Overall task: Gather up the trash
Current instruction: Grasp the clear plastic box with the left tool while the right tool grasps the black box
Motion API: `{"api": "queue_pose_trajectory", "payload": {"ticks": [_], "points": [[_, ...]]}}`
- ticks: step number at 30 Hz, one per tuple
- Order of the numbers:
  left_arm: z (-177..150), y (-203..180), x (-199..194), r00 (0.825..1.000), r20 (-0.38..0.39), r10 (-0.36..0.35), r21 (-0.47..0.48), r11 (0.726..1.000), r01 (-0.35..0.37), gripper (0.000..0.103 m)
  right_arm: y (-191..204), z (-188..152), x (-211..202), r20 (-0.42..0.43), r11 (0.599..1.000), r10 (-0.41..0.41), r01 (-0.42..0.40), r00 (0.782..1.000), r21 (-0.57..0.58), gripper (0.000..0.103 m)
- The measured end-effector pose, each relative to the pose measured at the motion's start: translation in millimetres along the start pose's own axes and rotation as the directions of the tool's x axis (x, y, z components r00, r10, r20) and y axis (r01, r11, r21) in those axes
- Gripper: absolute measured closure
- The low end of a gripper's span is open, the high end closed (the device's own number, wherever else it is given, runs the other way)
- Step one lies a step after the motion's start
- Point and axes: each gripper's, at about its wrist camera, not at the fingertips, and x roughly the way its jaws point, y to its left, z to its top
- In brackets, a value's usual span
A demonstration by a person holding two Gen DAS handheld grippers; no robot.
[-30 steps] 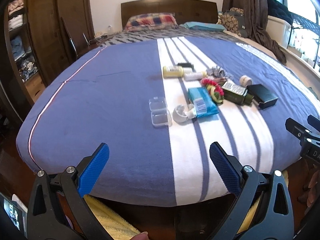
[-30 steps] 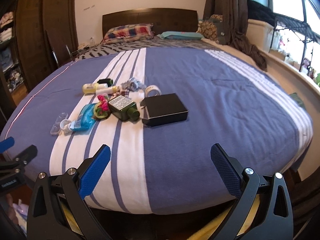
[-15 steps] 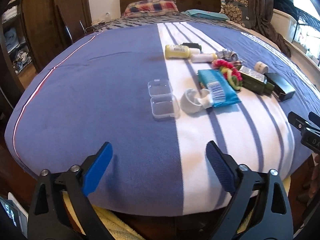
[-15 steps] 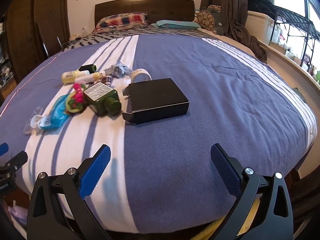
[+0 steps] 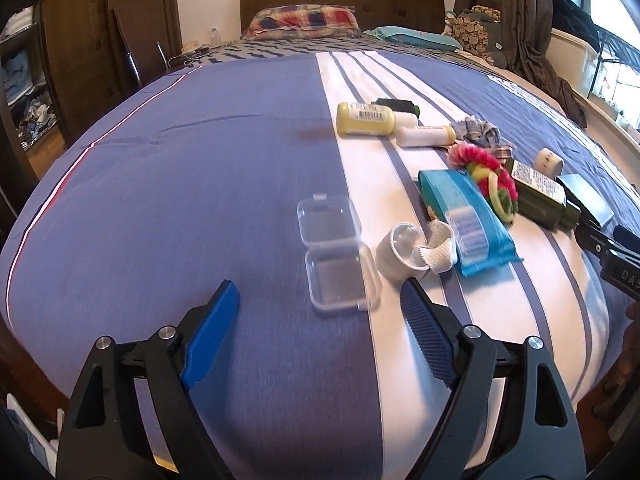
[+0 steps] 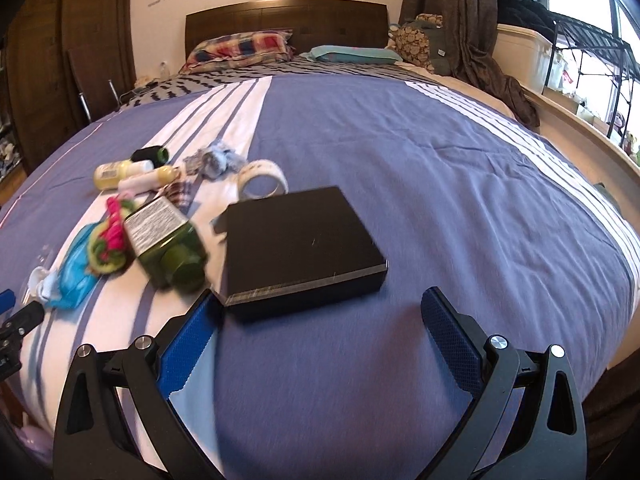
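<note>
Two pairs of tongs hang over the near edge of a bed (image 5: 200, 168) spread with a blue and white striped blanket. On the left, the left tongs (image 5: 320, 300) are closing, with nothing between their blue pads; a clear plastic box (image 5: 336, 256), lid flung open, lies just beyond the tips. Beside it sits a white roll of bandage (image 5: 412, 252) touching a blue packet (image 5: 464, 216). Further on come a pink and yellow ring (image 5: 488, 176), a green bottle (image 6: 168, 240) on its side, and behind them a yellow bottle (image 5: 366, 119), a small white bottle (image 5: 424, 135) and a crumpled scrap of cloth (image 6: 218, 162). A roll of tape (image 6: 262, 180) stands against the far edge of a flat black box (image 6: 300, 248). On the right, the right tongs (image 6: 320, 316) stand wide open and empty, their left pad just beside the black box's near corner.
</note>
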Motion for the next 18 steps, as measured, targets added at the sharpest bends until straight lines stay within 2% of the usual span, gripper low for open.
{"api": "queue_pose_trajectory", "payload": {"ticks": [5,10,14,16,18], "points": [[9,5,7,1.000,0.001,-0.018,-0.004,1.000,0.018,0.027,1,12,12,-0.009,1.000,0.007,-0.007,1.000,-0.014,0.003],[14,4,12,1.000,0.001,-0.007,0.018,1.000,0.007,0.042,-1,15,17,-0.017,1.000,0.029,-0.029,0.999,-0.011,0.004],[11,6,8,1.000,0.002,-0.014,0.024,1.000,0.014,0.049,-1,14,15,-0.011,0.998,0.046,-0.046,0.999,-0.029,0.013],[8,7,5,1.000,0.005,-0.015,0.028,0.999,0.015,0.052,1,13,14,-0.007,0.997,0.058,-0.058,0.998,-0.040,0.023],[6,8,3,1.000,0.007,-0.015,0.035,0.999,0.014,0.056,4,12,12,-0.002,0.997,0.052,-0.052,0.999,-0.055,0.025]]}}
